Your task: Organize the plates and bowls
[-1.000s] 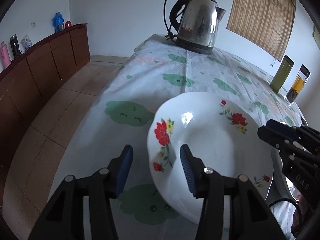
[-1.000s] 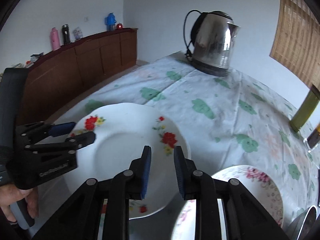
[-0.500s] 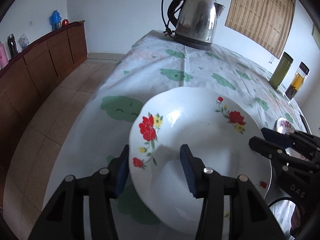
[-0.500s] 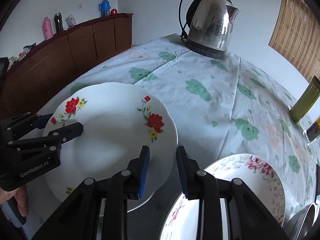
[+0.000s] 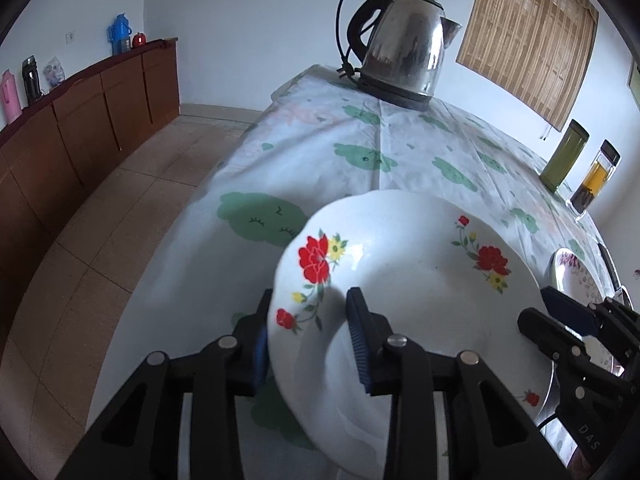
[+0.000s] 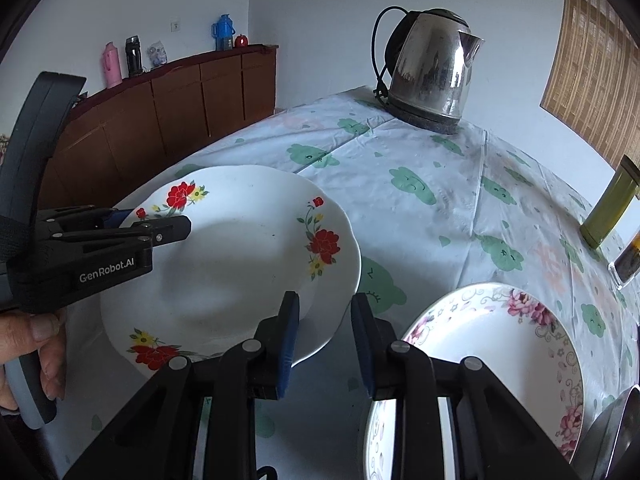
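Observation:
A white plate with red flowers (image 5: 404,280) is tilted up off the table, its left rim between the fingers of my left gripper (image 5: 308,328), which is shut on it. It also shows in the right wrist view (image 6: 232,264). My right gripper (image 6: 324,332) is open, its fingers apart just off the plate's right edge, holding nothing. A second white plate with pink flowers (image 6: 492,360) lies on the table at the right, under the right gripper's right finger.
A steel kettle (image 5: 400,48) stands at the table's far end. Two bottles, one green (image 5: 564,156) and one amber (image 5: 592,182), stand at the right edge. A metal bowl's rim (image 6: 616,432) shows at the far right. A wooden sideboard (image 5: 80,112) lines the left wall.
My left gripper slid onto the red-flower plate's left rim and closed on it, and the plate tilted up. My right gripper opened a little and drew back from the plate's right edge.

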The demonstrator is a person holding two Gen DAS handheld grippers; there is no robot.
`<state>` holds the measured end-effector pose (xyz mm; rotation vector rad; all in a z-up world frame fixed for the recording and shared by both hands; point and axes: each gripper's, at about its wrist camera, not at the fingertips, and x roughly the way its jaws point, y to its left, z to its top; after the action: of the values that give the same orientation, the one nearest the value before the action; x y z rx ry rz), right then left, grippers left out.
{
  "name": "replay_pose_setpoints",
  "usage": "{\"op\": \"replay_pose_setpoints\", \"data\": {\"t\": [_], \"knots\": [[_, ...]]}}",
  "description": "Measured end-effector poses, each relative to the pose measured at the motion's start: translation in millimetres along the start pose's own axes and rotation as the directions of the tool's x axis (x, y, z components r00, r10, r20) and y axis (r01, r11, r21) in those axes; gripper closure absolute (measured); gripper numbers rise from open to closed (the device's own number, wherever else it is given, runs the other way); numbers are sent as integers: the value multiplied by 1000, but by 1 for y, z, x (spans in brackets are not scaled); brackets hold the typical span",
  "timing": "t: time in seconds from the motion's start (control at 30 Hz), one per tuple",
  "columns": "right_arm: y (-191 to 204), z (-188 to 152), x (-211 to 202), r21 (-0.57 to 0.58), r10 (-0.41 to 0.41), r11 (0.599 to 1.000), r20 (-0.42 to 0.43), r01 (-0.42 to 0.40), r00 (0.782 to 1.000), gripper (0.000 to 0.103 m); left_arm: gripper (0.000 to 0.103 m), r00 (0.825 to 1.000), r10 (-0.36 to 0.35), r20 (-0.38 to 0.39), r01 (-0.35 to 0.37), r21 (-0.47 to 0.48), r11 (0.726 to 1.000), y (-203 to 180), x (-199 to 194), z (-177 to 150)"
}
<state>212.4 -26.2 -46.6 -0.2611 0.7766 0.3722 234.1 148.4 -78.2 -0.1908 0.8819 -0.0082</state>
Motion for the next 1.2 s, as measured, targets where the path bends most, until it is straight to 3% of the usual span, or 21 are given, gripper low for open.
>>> {"op": "replay_pose_setpoints", "data": {"t": [0.23, 0.57, 0.83, 1.2], "knots": [[-4, -2, -10, 29, 21, 999, 36, -22, 999, 74, 70, 1000, -12, 19, 12, -3, 1000, -1, -2, 0], [-3, -7, -34, 29, 16, 999, 98, -19, 995, 74, 70, 994, -39, 106, 38, 18, 999, -8, -20, 3], [-11, -11, -50, 42, 10, 999, 137, -16, 990, 74, 70, 986, -94, 138, 90, 38, 995, -14, -29, 5], [-31, -28, -59, 90, 4, 996, 135, -16, 991, 78, 89, 966, -191, 173, 181, 72, 981, -27, -41, 4]]}}
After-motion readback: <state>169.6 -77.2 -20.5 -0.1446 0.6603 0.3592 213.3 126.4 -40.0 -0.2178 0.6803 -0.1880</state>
